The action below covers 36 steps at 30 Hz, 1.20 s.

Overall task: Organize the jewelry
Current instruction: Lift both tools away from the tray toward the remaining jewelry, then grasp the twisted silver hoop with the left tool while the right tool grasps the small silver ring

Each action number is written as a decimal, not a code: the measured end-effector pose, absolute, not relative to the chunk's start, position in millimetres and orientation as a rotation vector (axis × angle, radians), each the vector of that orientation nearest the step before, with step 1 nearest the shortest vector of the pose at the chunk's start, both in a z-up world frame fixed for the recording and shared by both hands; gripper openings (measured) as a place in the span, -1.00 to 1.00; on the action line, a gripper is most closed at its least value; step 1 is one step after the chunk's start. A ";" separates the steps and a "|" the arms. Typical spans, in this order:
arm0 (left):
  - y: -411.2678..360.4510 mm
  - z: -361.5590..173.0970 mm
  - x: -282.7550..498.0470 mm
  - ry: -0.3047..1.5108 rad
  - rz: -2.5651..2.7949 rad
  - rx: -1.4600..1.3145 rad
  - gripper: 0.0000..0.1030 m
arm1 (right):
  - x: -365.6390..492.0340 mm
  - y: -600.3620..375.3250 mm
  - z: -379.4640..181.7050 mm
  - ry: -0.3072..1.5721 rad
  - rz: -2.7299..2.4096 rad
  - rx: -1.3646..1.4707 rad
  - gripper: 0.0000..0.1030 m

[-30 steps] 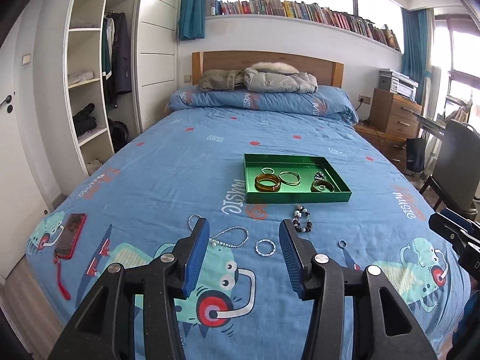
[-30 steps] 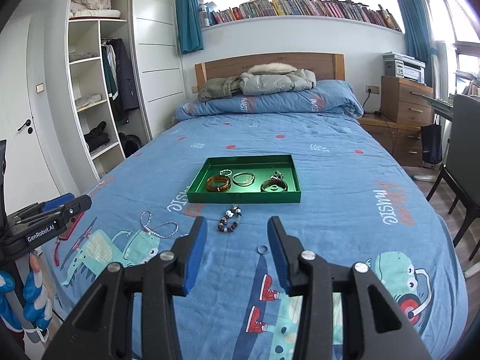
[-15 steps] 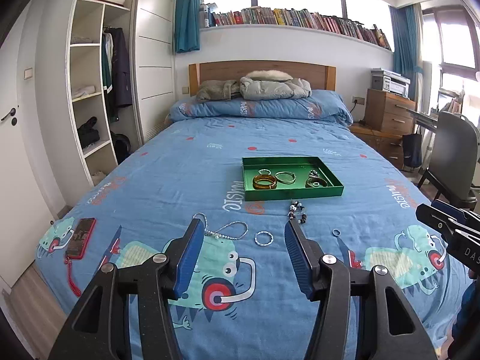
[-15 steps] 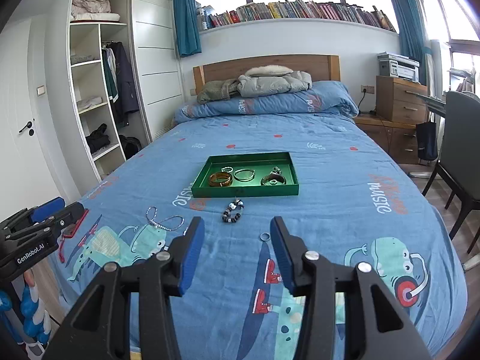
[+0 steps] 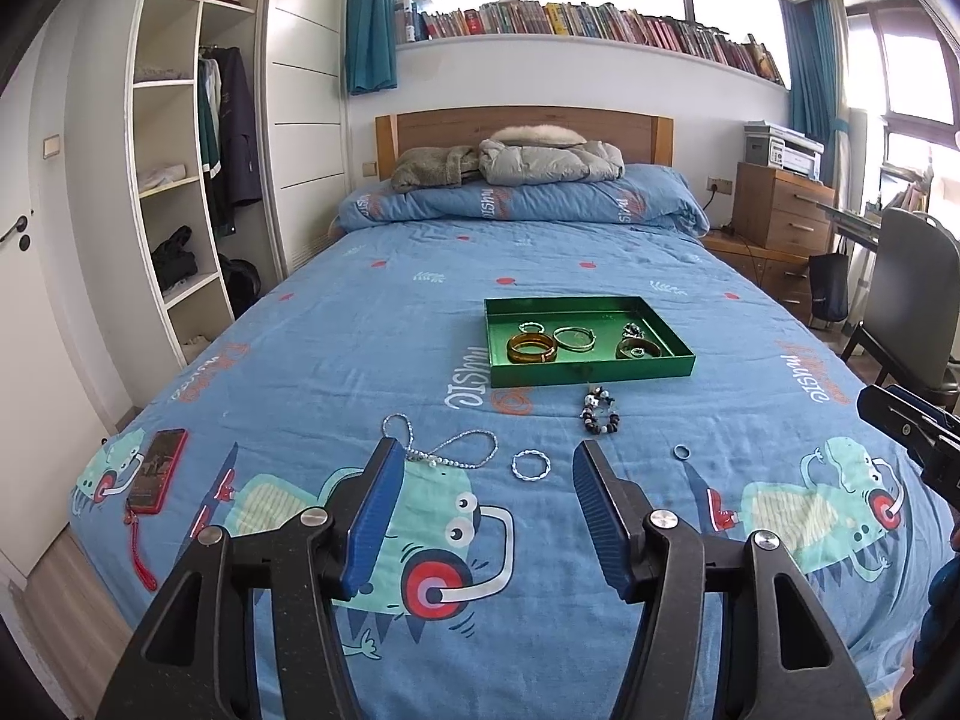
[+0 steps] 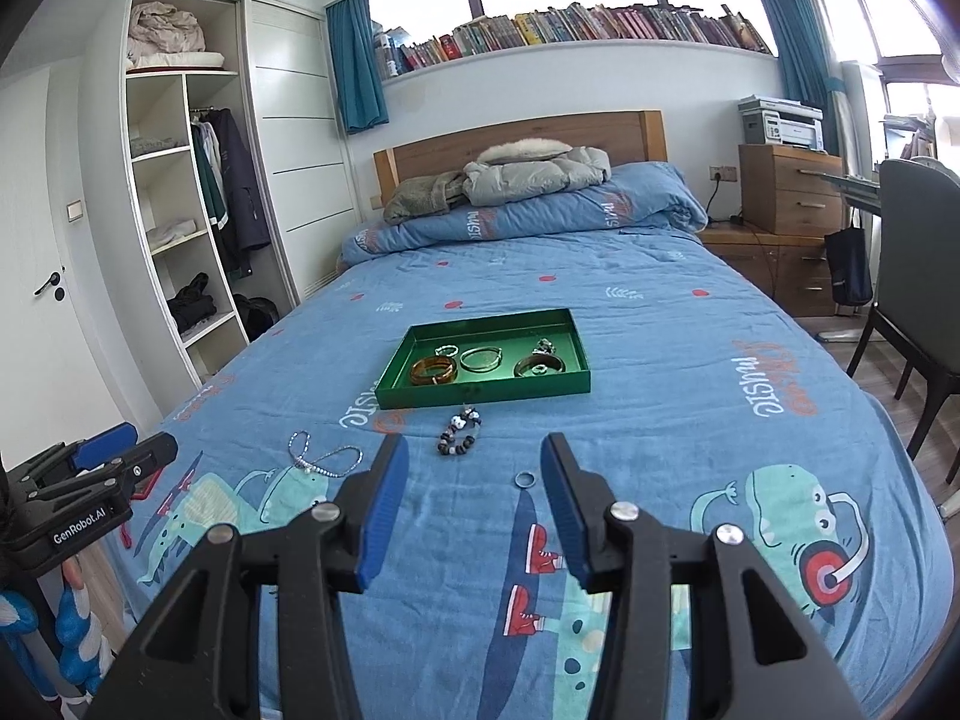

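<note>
A green tray (image 5: 591, 374) (image 6: 480, 393) lies mid-bed and holds several bangles and small pieces. On the blue bedspread in front of it lie a dark beaded bracelet (image 5: 599, 415) (image 6: 457, 443), a silver bead necklace (image 5: 444, 450) (image 6: 324, 459), a twisted silver bangle (image 5: 531, 466) and a small ring (image 5: 681, 451) (image 6: 524, 479). My left gripper (image 5: 486, 462) is open and empty, above the bed's foot, near the necklace and bangle. My right gripper (image 6: 475, 456) is open and empty, with the ring just inside its right finger.
A red phone (image 5: 157, 471) lies at the bed's left edge. An open wardrobe (image 5: 180, 180) stands left. A wooden dresser (image 5: 780, 210) and grey chair (image 5: 912, 294) stand right. Folded jackets (image 5: 510, 162) rest on the pillow end.
Both grippers have pulled back and risen from the bed, so the tray and loose jewelry look farther away. Both stay open and empty. No jewelry has moved.
</note>
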<state>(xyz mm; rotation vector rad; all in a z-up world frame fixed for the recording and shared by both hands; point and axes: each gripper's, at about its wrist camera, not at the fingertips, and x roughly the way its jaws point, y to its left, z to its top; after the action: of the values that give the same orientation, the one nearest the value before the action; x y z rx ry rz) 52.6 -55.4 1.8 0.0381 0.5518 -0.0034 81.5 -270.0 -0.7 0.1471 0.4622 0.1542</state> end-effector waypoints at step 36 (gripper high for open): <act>3.7 -109.3 125.3 0.799 -0.038 -0.041 0.18 | 173.8 -282.5 -96.0 0.619 0.105 0.199 -0.06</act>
<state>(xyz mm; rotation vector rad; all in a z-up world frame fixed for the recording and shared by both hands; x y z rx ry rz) 125.3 3.7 -109.3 -0.0412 0.7986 -0.0382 173.8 -282.5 -96.0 0.1988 0.6185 0.1055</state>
